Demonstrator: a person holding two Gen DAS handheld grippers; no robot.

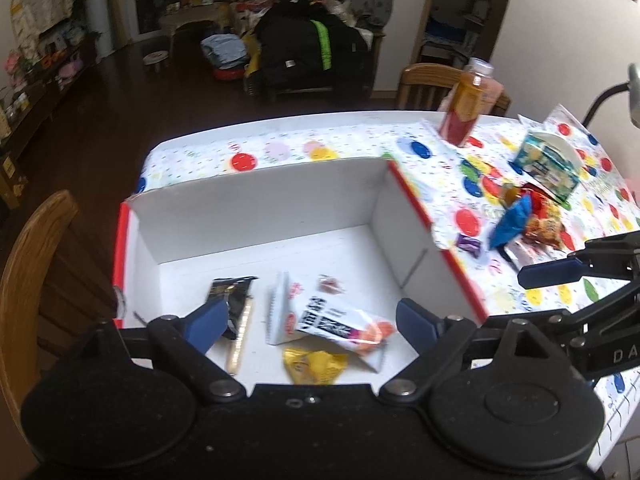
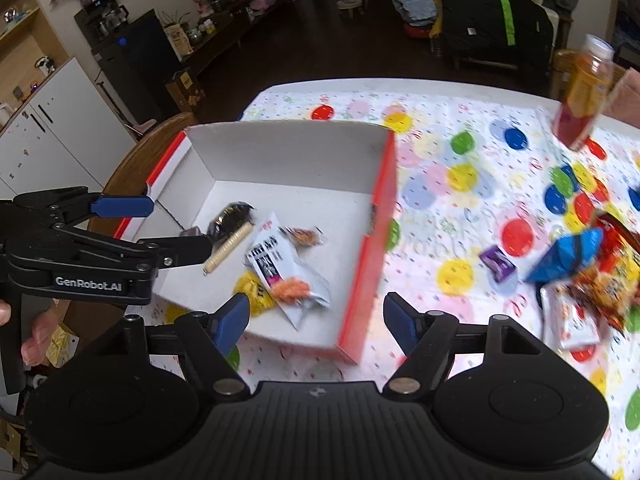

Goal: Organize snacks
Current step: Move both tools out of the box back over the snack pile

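We hold our left tool (image 1: 308, 324) over the near edge of the white box (image 1: 256, 200), its fingers spread wide and gripping nothing. Our right tool (image 2: 316, 320) hangs just outside the box's red right wall, also spread and bare. Inside the box lie several snacks: a black packet (image 1: 232, 296), a white pouch (image 1: 320, 320) and a yellow wrapper (image 1: 314, 366). Right of the box, loose on the worktop (image 2: 440, 184), wait a blue packet (image 2: 568, 256), a purple sweet (image 2: 498, 263) and an orange bag (image 2: 608, 280). The juice bottle (image 2: 586, 96) stands beyond them; a careless reach could topple it. The 2 tools sit close, so crossing paths risks a knock.
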